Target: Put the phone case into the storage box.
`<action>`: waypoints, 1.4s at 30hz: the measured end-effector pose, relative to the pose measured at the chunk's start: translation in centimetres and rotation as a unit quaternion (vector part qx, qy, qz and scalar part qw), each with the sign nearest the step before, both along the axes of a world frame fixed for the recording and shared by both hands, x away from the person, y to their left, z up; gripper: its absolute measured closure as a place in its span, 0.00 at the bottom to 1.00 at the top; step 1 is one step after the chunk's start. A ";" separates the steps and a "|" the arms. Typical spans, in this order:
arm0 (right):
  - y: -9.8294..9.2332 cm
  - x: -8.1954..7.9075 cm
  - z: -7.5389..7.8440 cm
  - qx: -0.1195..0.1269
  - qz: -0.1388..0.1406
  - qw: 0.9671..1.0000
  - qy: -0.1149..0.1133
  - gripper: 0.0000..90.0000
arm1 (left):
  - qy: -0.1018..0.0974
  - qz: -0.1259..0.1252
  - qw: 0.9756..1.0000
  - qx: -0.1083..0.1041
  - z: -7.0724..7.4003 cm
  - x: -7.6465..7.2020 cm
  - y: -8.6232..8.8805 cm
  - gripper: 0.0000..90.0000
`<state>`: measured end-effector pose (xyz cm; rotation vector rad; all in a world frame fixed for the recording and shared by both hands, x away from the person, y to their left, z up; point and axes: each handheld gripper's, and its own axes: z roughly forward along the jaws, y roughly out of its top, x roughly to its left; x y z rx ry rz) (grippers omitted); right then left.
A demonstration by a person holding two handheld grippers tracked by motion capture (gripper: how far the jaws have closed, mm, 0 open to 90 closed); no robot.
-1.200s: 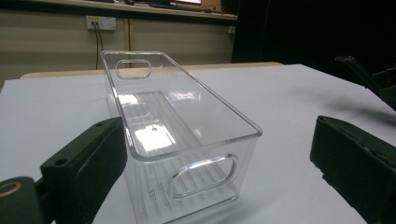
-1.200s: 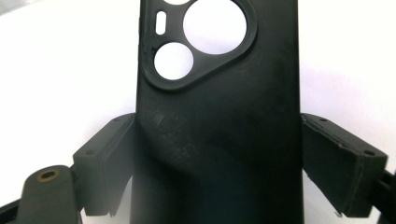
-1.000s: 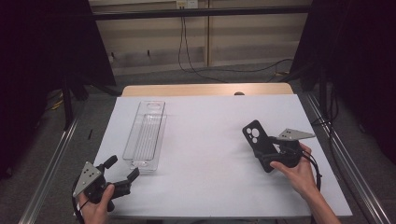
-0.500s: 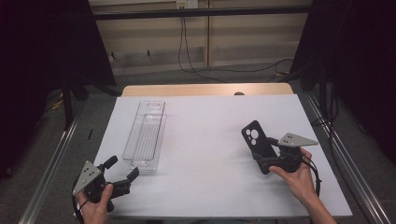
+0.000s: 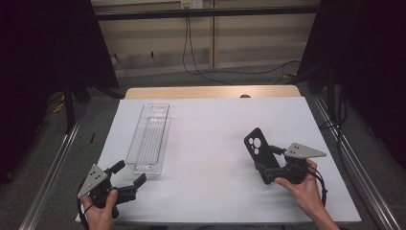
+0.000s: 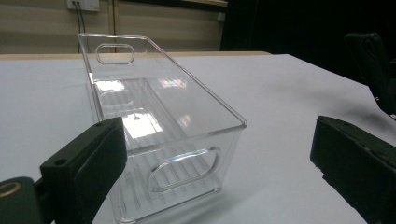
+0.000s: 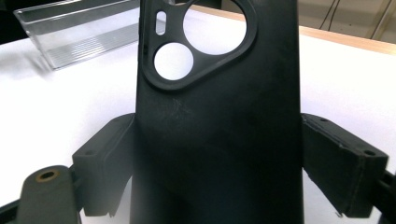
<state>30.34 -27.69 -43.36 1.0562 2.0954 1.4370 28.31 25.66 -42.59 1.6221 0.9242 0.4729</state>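
1. Nearest to the person, the left claw (image 5: 128,178) rests at the near-left corner of the worktop (image 5: 210,124) with its jaws well apart and nothing between them; compared with a second ago it is in the same place, so it is only waiting.
2. On the right side, the right claw (image 5: 266,168) is clamped on the lower part of the black phone case (image 5: 258,149); the jaws press on its two long edges, as the right gripper view shows (image 7: 219,140); the case stands tilted, with the camera cut-outs at the upper end.
3. The change is small: the phone case now sits slightly closer to the person and a little more to the left than a second ago; I judge that the right hand (image 5: 306,191) begins to carry it across.
4. Farther away, the clear plastic bin (image 5: 149,139) lies empty on the left half of the worktop, well apart from the case; it is probably the goal, so most of the way remains.
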 end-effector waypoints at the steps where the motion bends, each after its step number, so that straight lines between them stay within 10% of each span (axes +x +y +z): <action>1: 0.1 -0.1 0.0 0.004 0.005 1.000 -0.001 0.16 | 0.004 -0.005 1.000 -0.001 0.0 0.0 0.0 0.04; 29: 3.2 -1.0 0.0 0.029 0.090 0.995 -0.015 0.16 | 0.010 -0.101 0.995 -0.017 0.8 0.2 -2.1 0.06; 42: 4.7 -1.0 -0.1 0.038 0.122 0.992 -0.013 0.16 | 0.006 -0.168 0.986 -0.017 1.6 0.8 -3.9 0.08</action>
